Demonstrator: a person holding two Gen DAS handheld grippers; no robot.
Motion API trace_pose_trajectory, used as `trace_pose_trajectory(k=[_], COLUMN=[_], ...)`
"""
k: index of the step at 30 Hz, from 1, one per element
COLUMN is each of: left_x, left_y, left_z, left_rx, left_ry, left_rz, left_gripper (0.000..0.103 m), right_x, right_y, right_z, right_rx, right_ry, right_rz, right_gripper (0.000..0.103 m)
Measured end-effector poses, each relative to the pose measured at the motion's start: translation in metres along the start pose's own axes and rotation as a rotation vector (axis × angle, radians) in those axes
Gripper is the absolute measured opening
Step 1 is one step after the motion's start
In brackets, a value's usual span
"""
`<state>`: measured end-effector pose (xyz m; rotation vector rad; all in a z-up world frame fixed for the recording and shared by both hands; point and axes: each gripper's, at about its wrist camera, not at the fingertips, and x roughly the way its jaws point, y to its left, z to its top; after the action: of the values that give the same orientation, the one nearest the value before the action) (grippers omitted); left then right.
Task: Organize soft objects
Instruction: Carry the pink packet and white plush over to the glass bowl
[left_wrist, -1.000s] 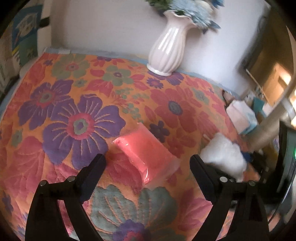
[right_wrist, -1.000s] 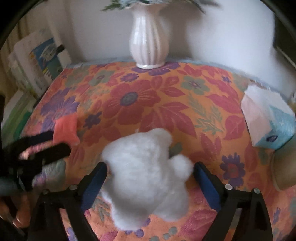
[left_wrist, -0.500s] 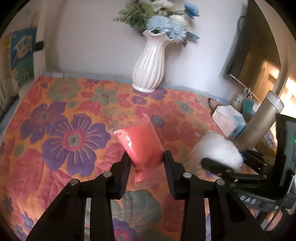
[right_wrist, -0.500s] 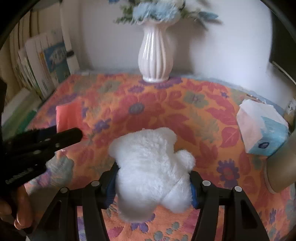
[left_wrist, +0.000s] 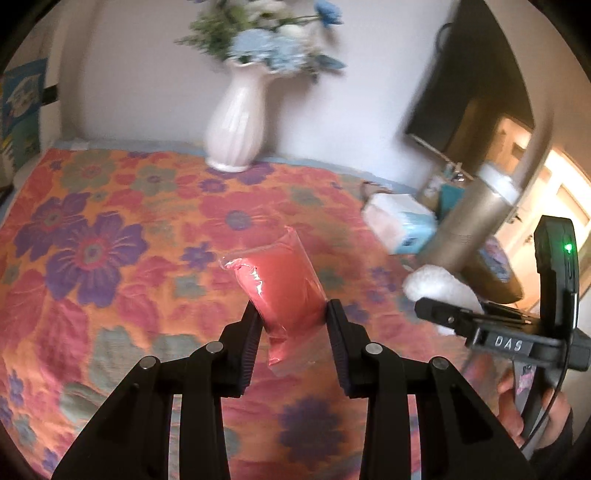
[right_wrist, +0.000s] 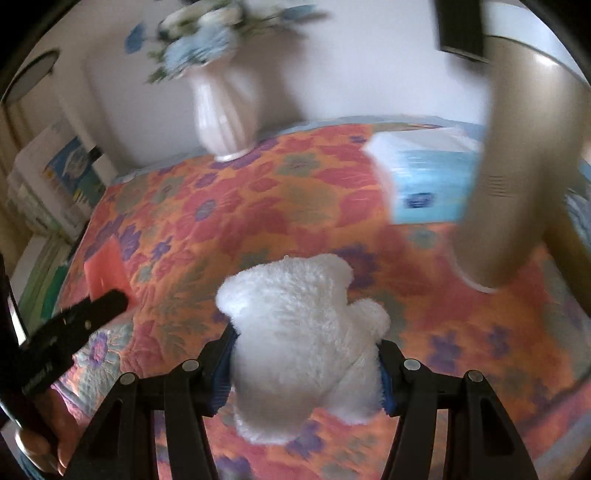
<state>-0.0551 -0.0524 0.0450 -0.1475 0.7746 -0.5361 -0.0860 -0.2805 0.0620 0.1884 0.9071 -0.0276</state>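
Floral quilted bedspread (left_wrist: 110, 258) is lying below while the left tool (left_wrist: 291, 325) is pinching a soft, slippery pink sachet (left_wrist: 284, 284) mid-body and the right tool (right_wrist: 304, 363) is squeezing a light, squashy white plush toy (right_wrist: 299, 332) across its middle.

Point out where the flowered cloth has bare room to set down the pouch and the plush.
Bare stretch: the flowered cloth left of the red pouch, in front of the white vase. Another runs between vase and tissue box. Crowded: the right side, where tissue box, gold cylinder and white plush sit close.
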Motion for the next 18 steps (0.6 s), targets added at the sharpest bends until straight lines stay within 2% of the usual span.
trace_pose_trajectory(k=[12,18], left_x=[0.003,0.014], left_y=[-0.123,-0.196], left_z=[0.017,0.021], left_rx=[0.193,0.326], left_ry=[-0.012,-0.004], left_rz=[-0.151,-0.227], left_gripper=[0.032,0.032], right_x=[-0.109,-0.145], right_y=[-0.104,-0.167], right_z=[0.004,-0.003], right_rx=[0.160,0.280], right_ry=[-0.166,-0.237], right_rz=[-0.052,-0.091], right_gripper=[0.059,0.059])
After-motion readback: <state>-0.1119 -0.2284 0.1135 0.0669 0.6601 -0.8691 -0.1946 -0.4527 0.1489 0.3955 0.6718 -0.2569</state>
